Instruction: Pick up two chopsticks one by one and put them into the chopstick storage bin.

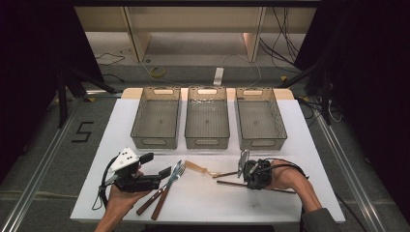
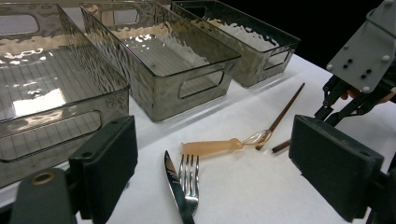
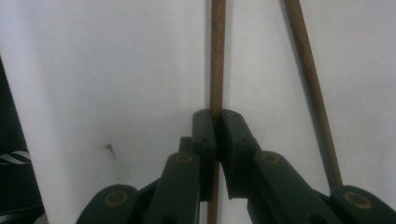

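The right claw (image 3: 217, 126) is closed on a brown chopstick (image 3: 217, 56). In the right gripper view both black jaws press against the stick from either side, and the stick runs straight up from between them over the white surface (image 3: 116, 70). A second chopstick (image 3: 308, 84) lies just beside the held one, slanting away from it and apart from the jaws.

In the high view the right claw (image 1: 243, 170) sits at the right of the near part of the surface (image 1: 203, 203), with the person's hand behind it. One chopstick (image 1: 225, 174) juts out from the claw toward the left; the second chopstick (image 1: 231, 184) lies flat just below it and passes under the gripper.

The left claw (image 2: 212, 172) is open and holds nothing. In the left gripper view its two jaws stand well apart, with a fork (image 2: 189, 179) and a knife (image 2: 175, 186) lying side by side on the surface between them, farther off. Beyond these lies a spoon with a pale handle (image 2: 212, 147), its clear bowl touching the chopsticks.

In the high view the left claw (image 1: 157, 165) rests at the left, near the knife (image 1: 157, 193) and fork (image 1: 169, 186), whose brown handles point toward the person.

Three grey translucent bins stand in a row along the far part of the surface: left bin (image 1: 155, 141), middle bin (image 1: 207, 142), right bin (image 1: 261, 141). All the cutlery lies outside them, on the near side.
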### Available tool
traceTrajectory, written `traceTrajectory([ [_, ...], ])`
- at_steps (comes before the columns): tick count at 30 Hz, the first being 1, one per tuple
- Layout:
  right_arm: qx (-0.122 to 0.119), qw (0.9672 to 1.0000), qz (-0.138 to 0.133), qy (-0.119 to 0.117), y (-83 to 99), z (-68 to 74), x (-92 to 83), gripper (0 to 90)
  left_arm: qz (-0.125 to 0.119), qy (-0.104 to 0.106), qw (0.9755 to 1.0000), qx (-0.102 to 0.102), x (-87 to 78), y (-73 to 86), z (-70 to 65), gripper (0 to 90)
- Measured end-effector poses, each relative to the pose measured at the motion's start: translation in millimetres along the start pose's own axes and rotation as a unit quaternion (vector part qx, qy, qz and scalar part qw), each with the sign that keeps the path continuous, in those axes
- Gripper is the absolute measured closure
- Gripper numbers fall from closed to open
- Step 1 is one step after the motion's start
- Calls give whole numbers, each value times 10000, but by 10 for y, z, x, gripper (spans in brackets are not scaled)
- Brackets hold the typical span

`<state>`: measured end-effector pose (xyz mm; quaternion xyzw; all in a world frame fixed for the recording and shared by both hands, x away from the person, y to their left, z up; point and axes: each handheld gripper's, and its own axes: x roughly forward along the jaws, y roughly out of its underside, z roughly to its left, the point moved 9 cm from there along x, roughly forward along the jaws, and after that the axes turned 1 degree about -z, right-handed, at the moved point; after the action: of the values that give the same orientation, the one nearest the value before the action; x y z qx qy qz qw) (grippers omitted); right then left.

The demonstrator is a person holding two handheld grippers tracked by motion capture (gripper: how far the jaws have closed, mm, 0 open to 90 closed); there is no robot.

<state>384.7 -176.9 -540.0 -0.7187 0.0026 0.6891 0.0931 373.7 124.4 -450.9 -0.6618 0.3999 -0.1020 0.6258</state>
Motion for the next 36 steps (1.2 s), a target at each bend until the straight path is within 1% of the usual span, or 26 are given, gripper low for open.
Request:
traceTrajectory([
  [1, 44, 10000, -79, 43, -19, 7, -28, 851, 1, 0, 10000, 2, 1, 0, 0, 150],
  [2, 44, 10000, -79, 43, -19, 7, -28, 851, 6, 6, 10000, 2, 3, 1, -1, 150],
  [3, -3, 9999, -86, 101, -21, -1, -46, 851, 18, 7, 10000, 6, 5, 4, -2, 150],
  [4, 29, 9999, -90, 143, -27, 5, -70, 851, 26, 7, 10000, 4, 8, 6, -4, 150],
  [5, -45, 9997, -163, 202, -53, 8, -118, 851, 63, 19, 10000, 60, 15, 13, -11, 150],
  [8, -100, 9993, -236, 263, -88, 19, -160, 851, 117, 56, 9999, 84, 30, 26, -29, 150],
  [9, -212, 9988, -245, 355, -120, 33, -194, 851, 158, 78, 9998, 105, 39, 35, -42, 150],
  [12, -234, 9988, -236, 362, -156, 74, -229, 851, 295, 145, 9993, 203, 75, 65, -84, 150],
  [13, -297, 9985, -273, 378, -204, 104, -253, 851, 331, 183, 9990, 229, 90, 72, -105, 150],
  [14, -297, 9985, -273, 378, -204, 104, -253, 851, 370, 238, 9987, 240, 107, 78, -132, 150],
  [15, -341, 9983, -255, 405, -223, 116, -265, 851, 433, 284, 9982, 297, 124, 89, -155, 150],
  [17, -407, 9977, -338, 426, -279, 145, -277, 851, 551, 347, 9971, 398, 170, 110, -210, 149],
  [18, -428, 9977, -323, 425, -298, 162, -288, 851, 623, 394, 9963, 447, 195, 123, -238, 150],
  [19, -529, 9970, -331, 456, -341, 184, -300, 851, 749, 516, 9946, 502, 254, 149, -311, 150],
  [20, -529, 9970, -331, 456, -341, 184, -300, 851, 749, 516, 9946, 502, 254, 149, -311, 150],
  [23, -606, 9965, -324, 468, -410, 238, -318, 851, 952, 621, 9904, 791, 338, 199, -428, 150],
  [24, -606, 9965, -324, 468, -410, 238, -318, 851, 1023, 670, 9887, 862, 365, 216, -469, 150],
  [25, -672, 9959, -354, 495, -443, 254, -313, 851, 1098, 709, 9871, 922, 392, 233, -504, 151],
  [26, -672, 9959, -354, 495, -443, 254, -313, 851, 1161, 746, 9859, 948, 422, 250, -542, 151],
  [27, -729, 9952, -378, 523, -476, 272, -313, 852, 1345, 841, 9819, 1037, 480, 292, -616, 154],
  [28, -729, 9952, -378, 523, -476, 272, -313, 852, 1345, 841, 9819, 1037, 480, 292, -616, 154],
  [30, -812, 9945, -385, 528, -513, 294, -310, 851, 1469, 881, 9779, 1198, 531, 323, -682, 157],
  [32, -861, 9943, -355, 526, -543, 321, -303, 851, 1550, 929, 9748, 1308, 569, 347, -735, 160],
  [33, -941, 9935, -361, 529, -573, 332, -303, 851, 1592, 942, 9732, 1365, 581, 359, -751, 176],
  [35, -981, 9930, -378, 546, -595, 348, -305, 851, 1682, 935, 9701, 1482, 594, 379, -773, 191],
  [36, -981, 9930, -378, 546, -595, 348, -305, 851, 1708, 973, 9690, 1497, 599, 384, -790, 191],
])
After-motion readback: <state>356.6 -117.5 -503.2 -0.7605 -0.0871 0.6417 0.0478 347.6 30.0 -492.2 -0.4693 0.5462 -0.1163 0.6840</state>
